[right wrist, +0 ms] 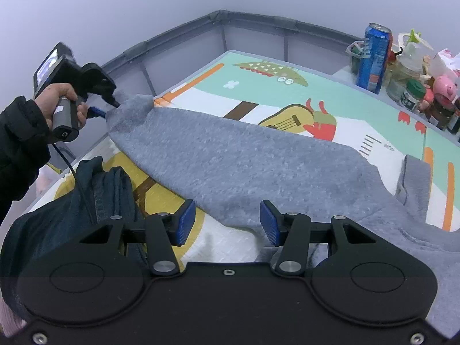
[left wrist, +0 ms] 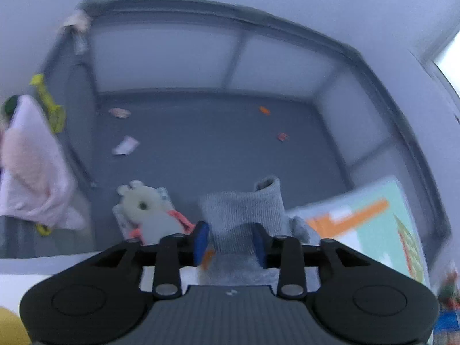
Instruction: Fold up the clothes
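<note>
Holding my left gripper [left wrist: 230, 240] at the cuff end of the grey sweater [right wrist: 230, 166], I have the sleeve [left wrist: 244, 212] running between its blue pads; I cannot tell whether they press on the knit. In the right wrist view that same gripper sits at about ten o'clock, my hand [right wrist: 61, 97] around its handle, at the tip of the sleeve. My right gripper [right wrist: 227, 221] hangs over the sleeve's near edge at six o'clock, its jaws apart with the fabric lying under the gap, pads not touching it. The sweater stretches across the cartoon play mat [right wrist: 258, 86], its body toward four o'clock. Dark jeans [right wrist: 95, 195] lie bunched at eight o'clock. A blue can [right wrist: 373, 57] and jars [right wrist: 414, 95] stand at two o'clock. Beyond the mat's edge, a plush toy [left wrist: 149, 210] lies on the grey floor [left wrist: 215, 143].
</note>
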A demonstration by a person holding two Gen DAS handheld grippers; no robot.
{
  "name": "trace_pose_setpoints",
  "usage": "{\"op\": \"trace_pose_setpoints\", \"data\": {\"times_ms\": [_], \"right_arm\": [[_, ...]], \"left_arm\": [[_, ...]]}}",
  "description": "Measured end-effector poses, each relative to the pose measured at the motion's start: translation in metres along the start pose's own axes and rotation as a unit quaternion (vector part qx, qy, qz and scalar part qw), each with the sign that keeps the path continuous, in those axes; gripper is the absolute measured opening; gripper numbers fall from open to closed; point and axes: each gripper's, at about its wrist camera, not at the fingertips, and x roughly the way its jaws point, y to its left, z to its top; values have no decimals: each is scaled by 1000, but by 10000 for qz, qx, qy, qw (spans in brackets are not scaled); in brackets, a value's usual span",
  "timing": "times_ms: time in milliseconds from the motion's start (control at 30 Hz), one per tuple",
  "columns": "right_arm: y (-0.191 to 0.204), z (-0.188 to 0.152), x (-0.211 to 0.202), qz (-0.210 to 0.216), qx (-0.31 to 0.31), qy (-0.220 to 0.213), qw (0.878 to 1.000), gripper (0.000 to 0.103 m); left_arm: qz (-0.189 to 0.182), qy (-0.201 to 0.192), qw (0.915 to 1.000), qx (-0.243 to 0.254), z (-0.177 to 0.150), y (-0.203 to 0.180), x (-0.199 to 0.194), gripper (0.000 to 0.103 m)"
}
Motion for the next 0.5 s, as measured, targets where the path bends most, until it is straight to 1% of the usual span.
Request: {"op": "trace_pose_setpoints", "data": {"times_ms": [33,133,300,433,500], "right_arm": [[1,0,1,10,-13,7,10000,48],[5,0,2,12,-57,13,10000,48],[10,1,4,-3,-88,35,10000,48],[14,1,3,-77,-102,62,9999,48],[14,1,0,-107,-106,55,9999,48]], "left_arm": [[38,-105,9999,-45,1,4,-3,55],[129,-376,9991,-153,6,16,-10,58],[54,-331,9994,-54,8,16,-15,59],[65,-458,9986,269,-2,3,-29,60],[1,-526,9979,387,-10,-6,-39,62]]}}
